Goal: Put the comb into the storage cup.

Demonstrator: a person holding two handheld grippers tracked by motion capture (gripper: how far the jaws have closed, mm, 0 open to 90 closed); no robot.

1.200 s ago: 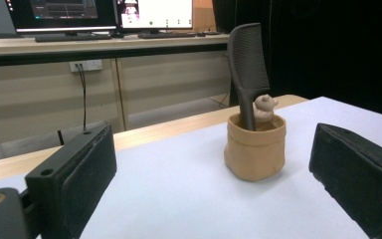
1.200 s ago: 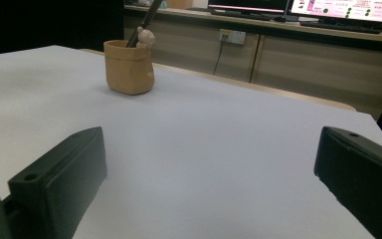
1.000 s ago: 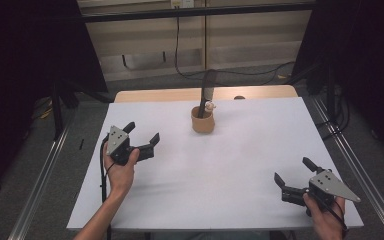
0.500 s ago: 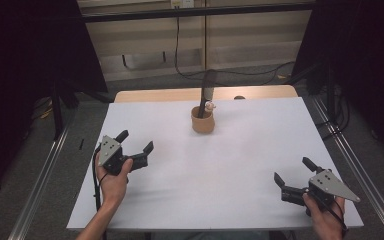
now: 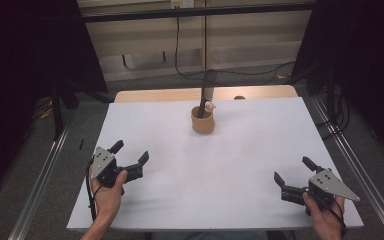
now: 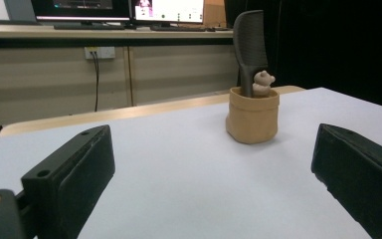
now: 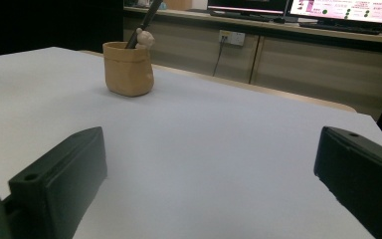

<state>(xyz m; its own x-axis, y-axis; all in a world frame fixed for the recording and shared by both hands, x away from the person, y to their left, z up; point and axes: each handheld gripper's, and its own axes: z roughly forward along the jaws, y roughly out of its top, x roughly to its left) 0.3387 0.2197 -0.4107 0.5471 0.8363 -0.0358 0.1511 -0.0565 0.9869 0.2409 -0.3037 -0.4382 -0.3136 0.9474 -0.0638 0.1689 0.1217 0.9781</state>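
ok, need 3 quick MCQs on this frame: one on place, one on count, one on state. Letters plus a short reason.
1. Where does the tan pot stand?
A. far middle of the table
B. near left corner
C. off the table

2. How many things stick out of the pot?
A. none
B. two
C. five

3. The left hand-held gripper is:
A. shut on the pot
B. shut, empty
C. open, empty

Answers:
1 A: it sits centred toward the far edge.
2 B: a dark comb and a small bear figure.
3 C: its jaws stand wide apart over bare table.

Bare table [image 5: 240, 165] lies open; only the far-centre cup [image 5: 202, 120] obstructs.
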